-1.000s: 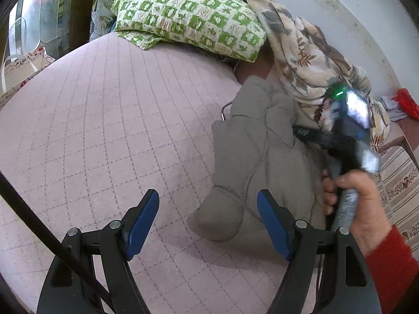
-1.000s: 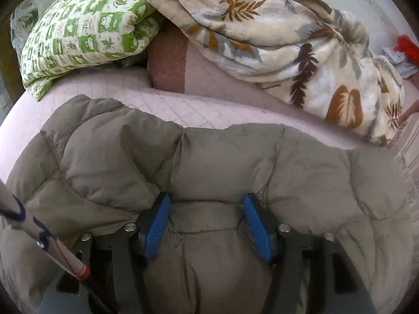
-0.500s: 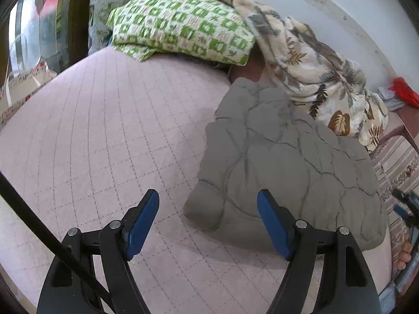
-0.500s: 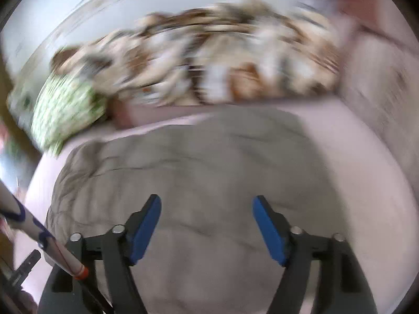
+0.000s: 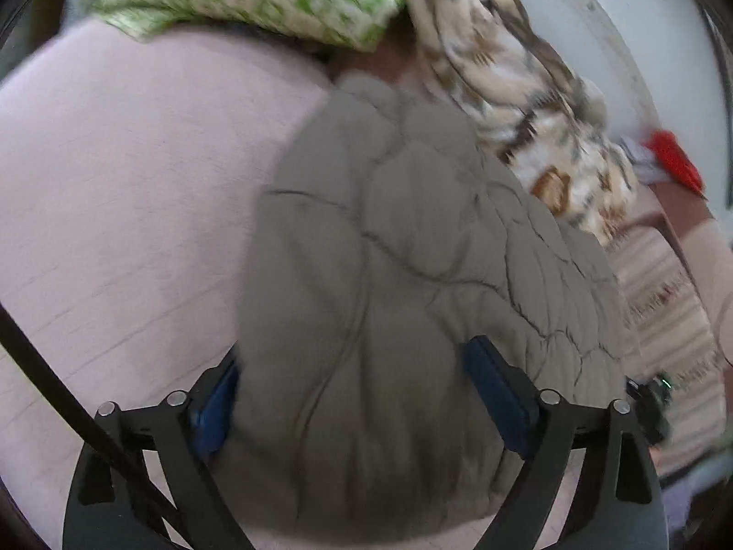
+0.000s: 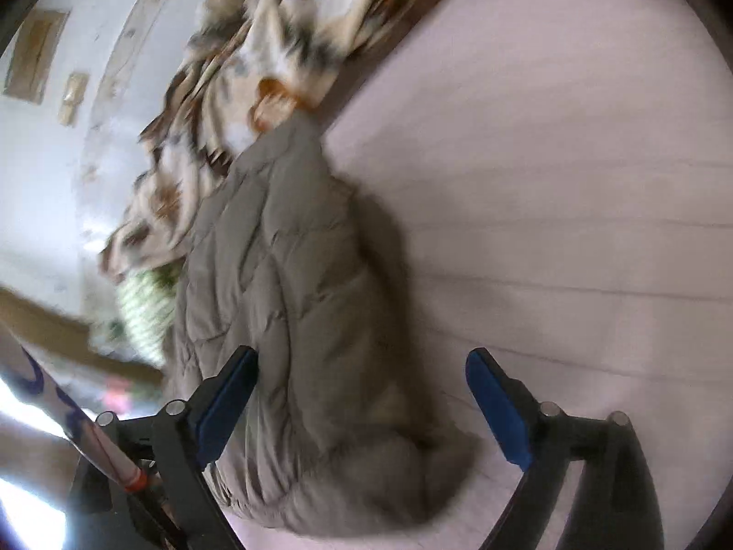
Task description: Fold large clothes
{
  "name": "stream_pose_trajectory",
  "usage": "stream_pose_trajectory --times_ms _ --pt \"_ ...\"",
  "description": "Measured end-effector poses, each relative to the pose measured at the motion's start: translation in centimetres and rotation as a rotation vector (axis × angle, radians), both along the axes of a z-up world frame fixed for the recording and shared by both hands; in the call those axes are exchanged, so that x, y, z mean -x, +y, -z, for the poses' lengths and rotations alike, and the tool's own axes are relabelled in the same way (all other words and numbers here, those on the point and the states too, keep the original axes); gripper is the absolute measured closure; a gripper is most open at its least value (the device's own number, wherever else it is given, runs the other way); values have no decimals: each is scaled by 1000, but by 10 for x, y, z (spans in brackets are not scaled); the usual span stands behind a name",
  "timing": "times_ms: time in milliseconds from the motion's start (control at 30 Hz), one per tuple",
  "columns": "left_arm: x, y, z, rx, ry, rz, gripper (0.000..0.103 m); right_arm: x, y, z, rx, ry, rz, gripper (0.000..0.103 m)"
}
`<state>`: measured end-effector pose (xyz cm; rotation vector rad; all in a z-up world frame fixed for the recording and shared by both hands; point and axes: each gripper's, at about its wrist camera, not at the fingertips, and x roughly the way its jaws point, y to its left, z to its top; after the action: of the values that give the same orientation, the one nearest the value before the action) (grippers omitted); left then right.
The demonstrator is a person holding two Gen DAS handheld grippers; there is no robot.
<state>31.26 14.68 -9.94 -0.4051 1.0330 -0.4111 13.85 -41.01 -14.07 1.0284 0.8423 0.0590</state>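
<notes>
Jacket lies bundled on the bed, blanket at two o'clock. Left gripper spread wide astride the near end; right gripper also spread. Blurred, contact uncertain. Bite deep into padding before closing.

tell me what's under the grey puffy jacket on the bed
The jacket lies on the pink bedsheet, which shows all around its near edges. Its far edge meets the leaf-print blanket. Whatever lies directly beneath the jacket is covered.
</notes>
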Motion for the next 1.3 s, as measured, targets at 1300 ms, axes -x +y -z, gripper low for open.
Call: stream_pose_trajectory --times_ms 1300 --pt "50 12 -67 -272 -213 -300 28 55 34 -114 549 -91 194 27"
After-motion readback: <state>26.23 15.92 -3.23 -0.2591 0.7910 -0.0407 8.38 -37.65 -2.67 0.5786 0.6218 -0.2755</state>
